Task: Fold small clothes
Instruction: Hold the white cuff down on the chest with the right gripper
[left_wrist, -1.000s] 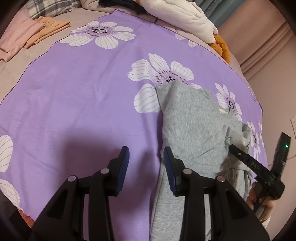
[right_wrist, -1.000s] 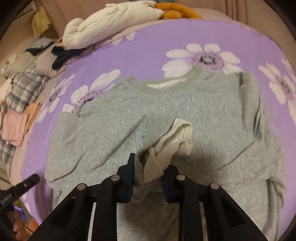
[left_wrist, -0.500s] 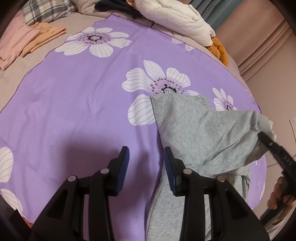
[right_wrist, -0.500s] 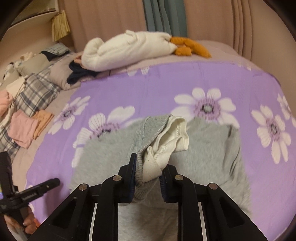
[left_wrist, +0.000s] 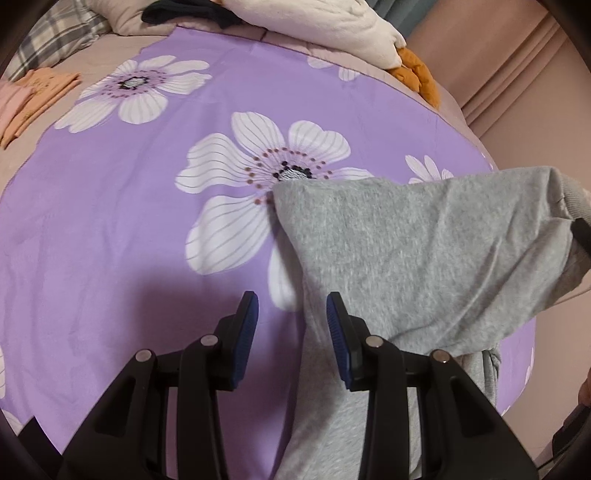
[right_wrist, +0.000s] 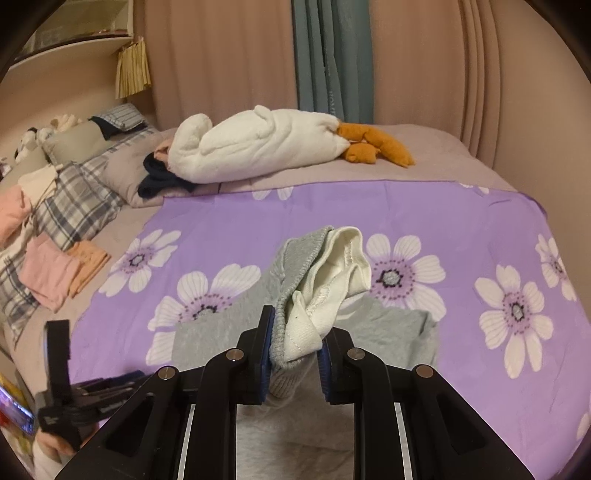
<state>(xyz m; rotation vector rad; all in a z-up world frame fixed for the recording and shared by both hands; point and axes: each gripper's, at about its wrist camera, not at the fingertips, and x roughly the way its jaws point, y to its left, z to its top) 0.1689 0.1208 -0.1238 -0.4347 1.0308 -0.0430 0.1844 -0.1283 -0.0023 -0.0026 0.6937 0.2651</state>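
Hovering low over the purple flowered bedsheet (left_wrist: 110, 221), the left hand-held gripper (left_wrist: 291, 325) has its blue pads apart and grips nothing, just above the near left edge of the grey sweatshirt (left_wrist: 406, 258). Over on the right, the right hand-held gripper (right_wrist: 295, 354) is clamped on the sweatshirt's ribbed cuff (right_wrist: 317, 288), white lining showing, lifting that part clear while the rest lies on the sheet.

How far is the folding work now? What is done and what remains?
Done: folded pink and orange clothes lie stacked beside the purple sheet. In hand: the right gripper clamps the gray sweatshirt by its cuff, lifting that part. The left gripper is open, above the sweatshirt's edge. Left: finishing this sweatshirt.
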